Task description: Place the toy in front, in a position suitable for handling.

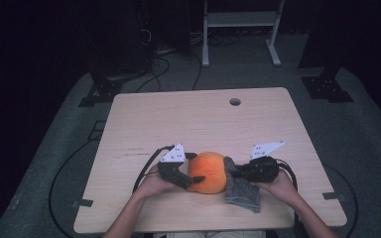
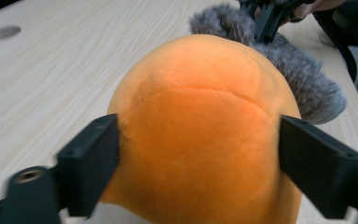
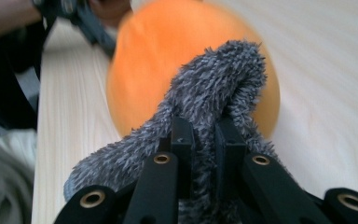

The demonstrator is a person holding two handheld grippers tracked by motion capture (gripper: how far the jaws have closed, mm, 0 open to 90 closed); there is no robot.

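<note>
High view first: on the near middle of the pale tabletop (image 1: 188, 119) sits an orange plush ball (image 1: 209, 172), with the left gripper (image 1: 194, 180) against its left side and a grey fuzzy cloth (image 1: 242, 191) draped off its right side onto the wood, where the right gripper (image 1: 239, 173) meets it. Left gripper view next: the orange plush ball (image 2: 200, 140) sits between the two black fingers (image 2: 91, 163), which stand wide on either flank; their inner faces lie at the plush surface, but I cannot tell whether they press in or merely rest beside it, since the fabric shows no clear dent. Beyond it the grey fuzzy cloth (image 2: 303, 79) lies against the ball's far side. Right gripper view last: the fingers (image 3: 182, 140) are closed tight on a raised fold of the grey fuzzy cloth (image 3: 219, 88), lifting it into a hump against the orange plush ball (image 3: 144, 70). My reading is that the cloth is being worked against or over the ball while the left side steadies it. The next move would call for keeping the pinch on the cloth firm and the ball from rolling away.
</note>
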